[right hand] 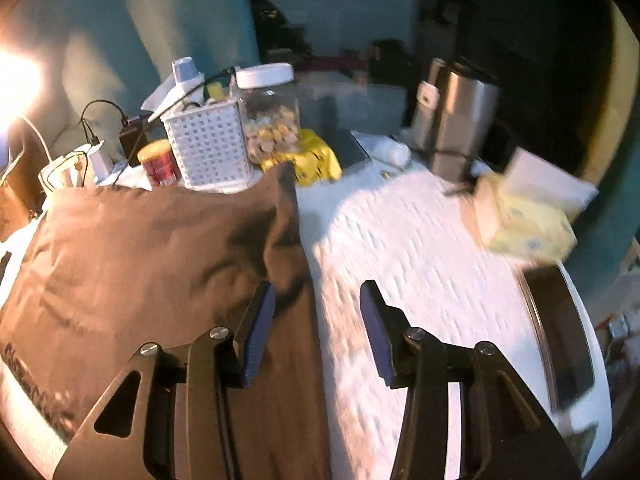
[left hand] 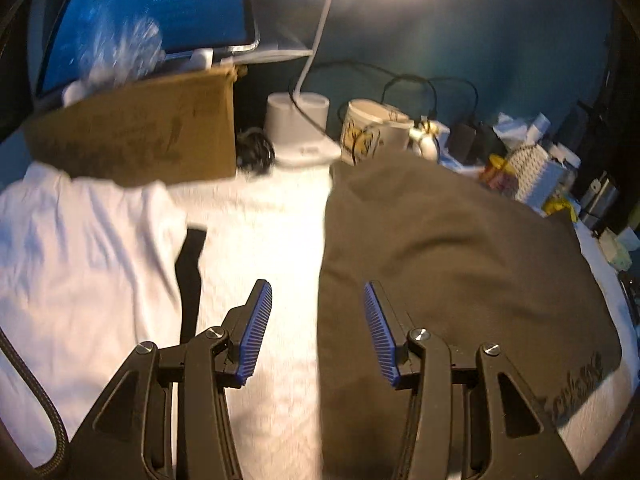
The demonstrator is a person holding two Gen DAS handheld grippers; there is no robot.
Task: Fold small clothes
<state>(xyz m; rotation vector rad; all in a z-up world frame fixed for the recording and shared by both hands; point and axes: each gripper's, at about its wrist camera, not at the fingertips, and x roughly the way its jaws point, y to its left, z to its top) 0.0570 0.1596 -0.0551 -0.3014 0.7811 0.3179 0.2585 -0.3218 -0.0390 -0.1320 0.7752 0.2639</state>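
Left gripper (left hand: 318, 334), black arms with ribbed blue pads: jaws spread, nothing between them, hanging over the white textured table cover (left hand: 264, 216) at lower centre of the left wrist view.

Right gripper (right hand: 318, 334), same build: jaws spread and empty; its left pad sits over the edge of the garment, though the blur leaves contact uncertain.

Brown folded cloth garment (left hand: 460, 264): lies flat on the cover, filling the right half of the left wrist view and the left half of the right wrist view; dark lettering near its lower edge.

White cloth garment (left hand: 80, 264): spread at left of the left wrist view, a black strip (left hand: 190, 280) beside it.

Brown cardboard box (left hand: 136, 136): upper left, behind the white garment.

White desk lamp (left hand: 300, 124): upper centre, lit.

White lattice plastic basket (right hand: 210, 146), clear jar with white lid (right hand: 272, 116), steel kettle (right hand: 456, 120): along the top of the right wrist view, behind the brown garment.
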